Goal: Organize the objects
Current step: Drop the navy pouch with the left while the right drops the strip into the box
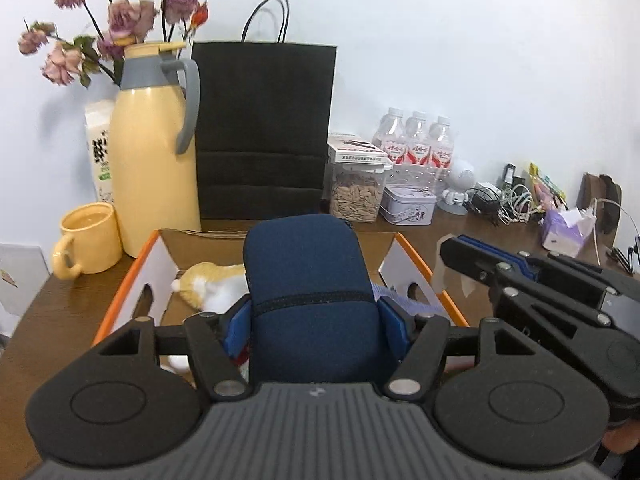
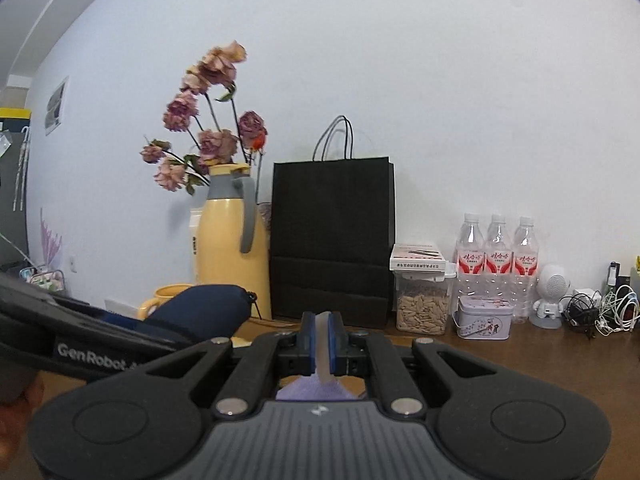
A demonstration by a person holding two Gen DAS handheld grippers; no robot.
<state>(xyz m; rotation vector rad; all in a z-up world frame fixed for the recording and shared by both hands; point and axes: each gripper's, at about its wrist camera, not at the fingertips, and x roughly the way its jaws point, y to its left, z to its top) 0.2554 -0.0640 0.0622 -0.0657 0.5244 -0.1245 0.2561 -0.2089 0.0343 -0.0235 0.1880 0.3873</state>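
Note:
My left gripper (image 1: 316, 320) is shut on a navy soft pouch (image 1: 308, 272), its blue pads pressing both sides. The pouch hangs over an open cardboard box (image 1: 158, 268) with orange edges and white walls. In the box lie an orange-and-white plush toy (image 1: 208, 280) and a lilac packet (image 1: 400, 300). To the right, my right gripper (image 1: 460, 250) hovers past the box's right wall. The right wrist view shows this gripper (image 2: 320, 340) shut on a thin whitish strip (image 2: 322, 322), with something lilac (image 2: 312, 390) just beneath. The pouch (image 2: 204, 308) appears at its left.
On the wooden table behind the box stand a yellow mug (image 1: 90, 240), a yellow thermos jug (image 1: 152, 168) and a black paper bag (image 1: 262, 132). Rightwards are a seed jar (image 1: 356, 196), a tin (image 1: 408, 204), three water bottles (image 1: 416, 140), a white robot figure (image 1: 460, 188) and cables (image 1: 504, 200).

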